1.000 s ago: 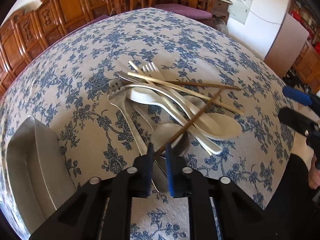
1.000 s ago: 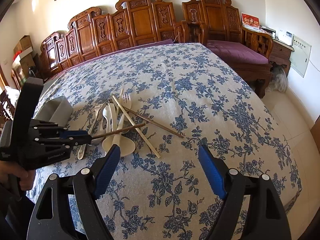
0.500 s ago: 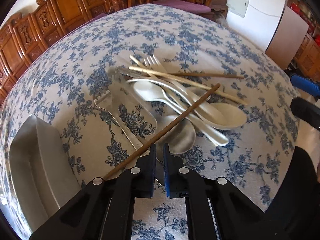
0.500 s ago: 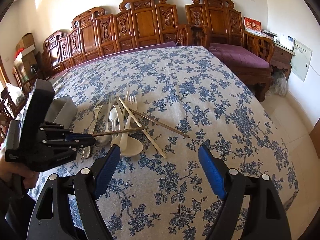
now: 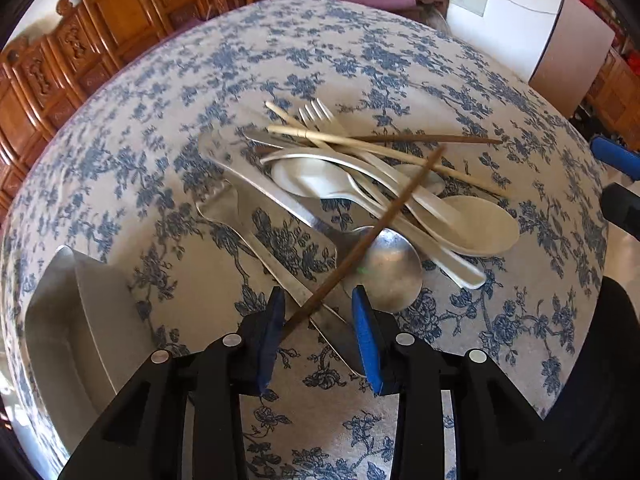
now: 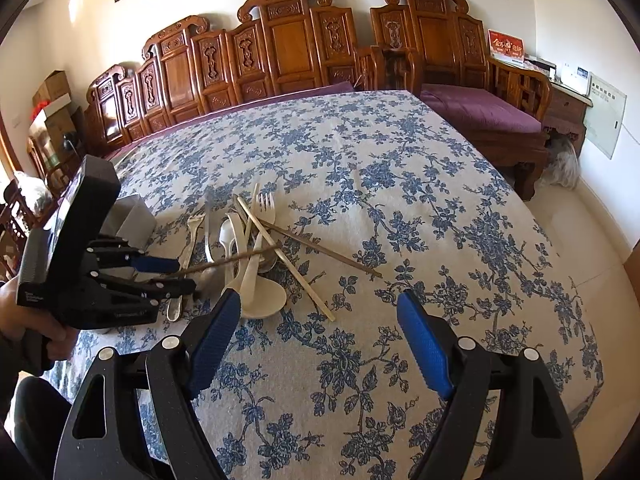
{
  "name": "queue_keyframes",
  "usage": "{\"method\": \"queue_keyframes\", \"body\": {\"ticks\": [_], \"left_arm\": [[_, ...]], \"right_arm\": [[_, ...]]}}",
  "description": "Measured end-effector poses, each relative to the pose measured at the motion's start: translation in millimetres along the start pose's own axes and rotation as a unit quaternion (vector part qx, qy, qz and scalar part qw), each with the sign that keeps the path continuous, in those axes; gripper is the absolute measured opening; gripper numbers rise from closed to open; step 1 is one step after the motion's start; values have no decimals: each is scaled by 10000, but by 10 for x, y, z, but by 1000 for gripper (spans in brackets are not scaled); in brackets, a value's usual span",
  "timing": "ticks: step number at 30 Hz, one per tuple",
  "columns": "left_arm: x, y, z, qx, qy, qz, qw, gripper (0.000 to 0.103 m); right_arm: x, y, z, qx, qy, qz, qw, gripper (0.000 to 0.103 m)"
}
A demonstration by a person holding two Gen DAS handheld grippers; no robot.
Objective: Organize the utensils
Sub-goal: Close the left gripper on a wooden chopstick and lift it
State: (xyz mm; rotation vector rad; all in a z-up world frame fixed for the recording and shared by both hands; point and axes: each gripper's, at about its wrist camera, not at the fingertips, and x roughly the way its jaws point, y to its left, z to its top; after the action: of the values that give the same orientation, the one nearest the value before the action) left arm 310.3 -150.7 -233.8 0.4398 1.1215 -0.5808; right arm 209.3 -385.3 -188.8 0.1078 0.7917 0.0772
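A pile of utensils lies on the floral tablecloth (image 5: 400,60): metal forks, a knife, a metal spoon (image 5: 394,272), white plastic spoons (image 5: 480,228), pale chopsticks (image 5: 360,144) and a dark chopstick (image 5: 432,139). A second dark chopstick (image 5: 376,232) slants across the pile. Its near end sits between the fingers of my left gripper (image 5: 318,300), close to the left pad. The jaws are opening and no pad presses on it. In the right wrist view my left gripper (image 6: 176,276) points at the pile's near side. My right gripper (image 6: 320,308) hovers open above bare cloth, with nothing between its fingers.
A grey tray (image 5: 52,320) stands at the table's left edge, beside the pile; it also shows behind my left gripper as the tray (image 6: 134,216). Carved wooden chairs (image 6: 288,40) line the far side. A purple-cushioned bench (image 6: 480,112) stands to the right.
My left gripper's jaws, shut on the dark chopstick a second ago, have parted, and the chopstick now lies loose between them. The right gripper has not moved.
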Motion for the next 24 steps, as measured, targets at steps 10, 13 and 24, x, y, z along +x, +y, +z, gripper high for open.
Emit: {"method": "queue_keyframes", "body": {"ticks": [10,13,24], "left_arm": [[-131,-87,-99,85,-12,-112,9999,5],[-205,-92,-138,-57,-113,-134,9998,4],[-613,-11,-471,-926,-872,-373,9912,4]], "right_arm": [[-12,32,31,-44,-32,22,10000,82],[-25,43,32,-53,-39,31,10000,82],[120,85,66,-225,72,51,9997,74]]}}
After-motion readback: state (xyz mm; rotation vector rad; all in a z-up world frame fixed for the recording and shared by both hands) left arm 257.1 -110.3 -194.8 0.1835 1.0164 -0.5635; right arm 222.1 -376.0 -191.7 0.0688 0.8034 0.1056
